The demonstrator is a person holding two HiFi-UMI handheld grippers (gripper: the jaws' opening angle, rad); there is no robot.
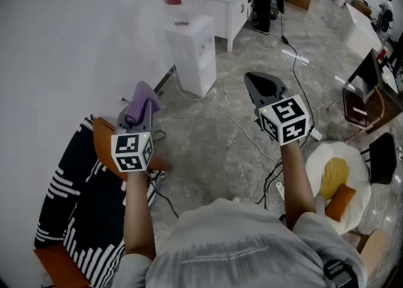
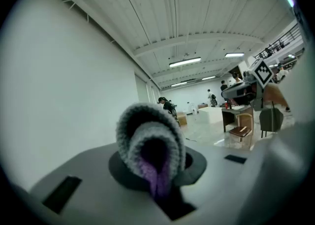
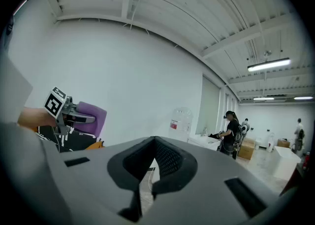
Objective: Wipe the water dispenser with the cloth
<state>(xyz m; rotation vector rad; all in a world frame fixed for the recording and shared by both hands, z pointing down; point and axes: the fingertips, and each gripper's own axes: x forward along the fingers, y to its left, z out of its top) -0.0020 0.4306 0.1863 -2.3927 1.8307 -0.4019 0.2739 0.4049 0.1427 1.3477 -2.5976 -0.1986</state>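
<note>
Cloth [image 1: 143,99] clamped in left tool [image 2: 156,175], long axis toward water dispenser [image 1: 192,53].

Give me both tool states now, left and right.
Left tool: closed, holding the purple cloth.
Right tool: closed, nothing between its jaws.

Grey shirt [image 1: 239,242], grey left gripper [image 1: 141,109] and right gripper [image 1: 259,86].
</note>
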